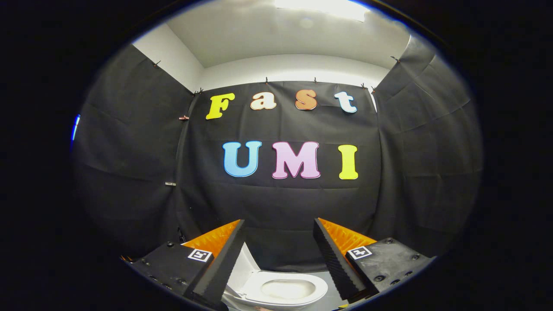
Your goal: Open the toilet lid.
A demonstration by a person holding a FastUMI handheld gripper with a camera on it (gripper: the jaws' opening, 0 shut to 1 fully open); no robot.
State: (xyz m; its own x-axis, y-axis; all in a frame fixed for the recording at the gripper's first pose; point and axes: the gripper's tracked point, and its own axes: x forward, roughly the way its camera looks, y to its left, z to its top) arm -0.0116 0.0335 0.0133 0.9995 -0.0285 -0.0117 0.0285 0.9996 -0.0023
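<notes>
The tool (278, 235) is held high with its two fingers spread wide apart and nothing between them. Below and beyond the fingers, seen through the gap, sits a white toilet (283, 289). Its lid (242, 270) stands raised at the left, next to the left finger, leaving the seat ring and bowl uncovered. The toilet rests on a grey floor (330, 298). Black cloth (281, 207) covers the far wall and both side walls; above it are white walls and a ceiling with a bright light (322, 7).
</notes>
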